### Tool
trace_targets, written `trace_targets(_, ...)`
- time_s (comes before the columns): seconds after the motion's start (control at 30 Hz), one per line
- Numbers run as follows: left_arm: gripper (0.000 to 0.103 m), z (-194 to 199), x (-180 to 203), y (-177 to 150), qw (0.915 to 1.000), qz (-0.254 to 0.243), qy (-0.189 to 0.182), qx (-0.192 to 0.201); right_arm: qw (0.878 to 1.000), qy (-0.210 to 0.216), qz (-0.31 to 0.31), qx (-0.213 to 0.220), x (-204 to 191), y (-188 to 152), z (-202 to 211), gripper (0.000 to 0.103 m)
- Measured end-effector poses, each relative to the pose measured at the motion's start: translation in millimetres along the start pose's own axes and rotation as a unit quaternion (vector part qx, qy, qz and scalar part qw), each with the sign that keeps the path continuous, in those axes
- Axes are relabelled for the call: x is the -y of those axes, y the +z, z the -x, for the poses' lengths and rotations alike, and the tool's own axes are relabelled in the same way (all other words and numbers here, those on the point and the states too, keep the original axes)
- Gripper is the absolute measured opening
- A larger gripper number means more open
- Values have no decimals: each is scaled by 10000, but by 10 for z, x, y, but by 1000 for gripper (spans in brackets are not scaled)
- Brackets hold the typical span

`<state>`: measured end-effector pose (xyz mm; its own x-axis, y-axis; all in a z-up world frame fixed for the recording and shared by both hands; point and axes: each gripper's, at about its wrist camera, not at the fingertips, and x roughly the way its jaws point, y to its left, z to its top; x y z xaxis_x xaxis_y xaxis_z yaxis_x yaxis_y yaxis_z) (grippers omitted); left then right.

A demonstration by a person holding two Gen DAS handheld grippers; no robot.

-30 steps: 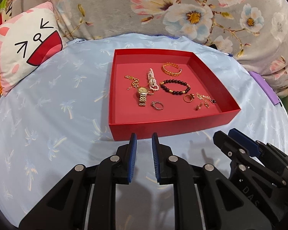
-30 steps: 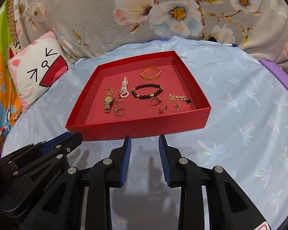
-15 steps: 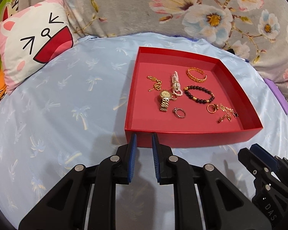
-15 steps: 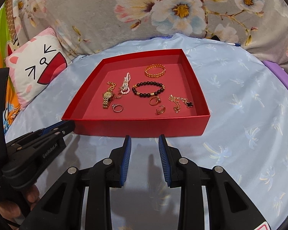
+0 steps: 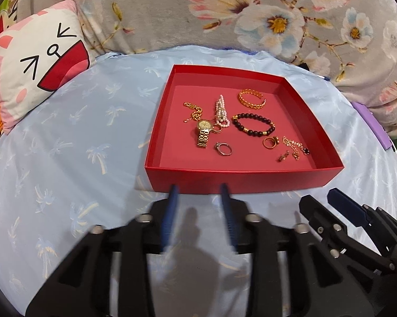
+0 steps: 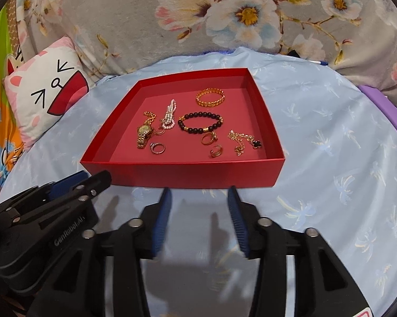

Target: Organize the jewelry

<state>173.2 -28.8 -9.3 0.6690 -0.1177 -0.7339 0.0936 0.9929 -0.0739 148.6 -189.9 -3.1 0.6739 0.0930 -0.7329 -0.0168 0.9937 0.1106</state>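
1. Both my tongs have spread since half a second ago: my left tongs [image 5: 198, 187] and my right tongs [image 6: 199, 190] had narrow gaps then, and now each pair stands wide apart with nothing between the blue pads. The left ones are blurred, so I judge they are still moving.

2. The red tray [image 5: 240, 178] sits on the blue palm-print sheet [image 5: 66, 145], just beyond both sets of tips. Its near wall has slid back toward the middle of my left view since that earlier picture.

3. All the jewelry is loose on the tray floor, none of it lifted:
   - the gold watch [image 5: 205, 132] lies left of centre, touching the pearl strand [image 5: 220, 113];
   - a gold chain [image 5: 193, 111] lies just beyond the watch;
   - the black bead bracelet [image 5: 254, 125] is central, with the gold bangle [image 5: 252, 99] behind it;
   - the silver ring [image 5: 223, 148] lies near the front, the gold ring [image 5: 269, 142] further right;
   - the clover chain [image 6: 244, 141] lies at the right.

4. What this means, as I read it: I am done approaching and am opening up for a first pick. No sorting has been done yet.

5. The silver ring is nearest my left tongs. It is small and flat, so I expect it may slip.
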Motion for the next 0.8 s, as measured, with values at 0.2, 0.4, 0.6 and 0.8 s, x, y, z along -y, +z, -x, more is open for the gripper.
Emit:
trace_targets(0.2, 64, 128, 26, 2, 9997, 30, 183, 164, 9994, -215, -239, 130, 131, 1, 76, 64)
trace_targets(0.4, 90, 212, -43, -9, 9990, 233, 325, 218, 9975, -368, -561, 200, 271, -24, 149, 74)
trace_targets(0.6, 93, 279, -69, -56, 9986, 306, 380, 221, 9977, -424, -512, 122, 251, -40, 195, 74)
trace_targets(0.8, 94, 354, -82, -102, 9986, 287, 381, 212, 9973, -595, -421, 104, 215, -100, 246, 75)
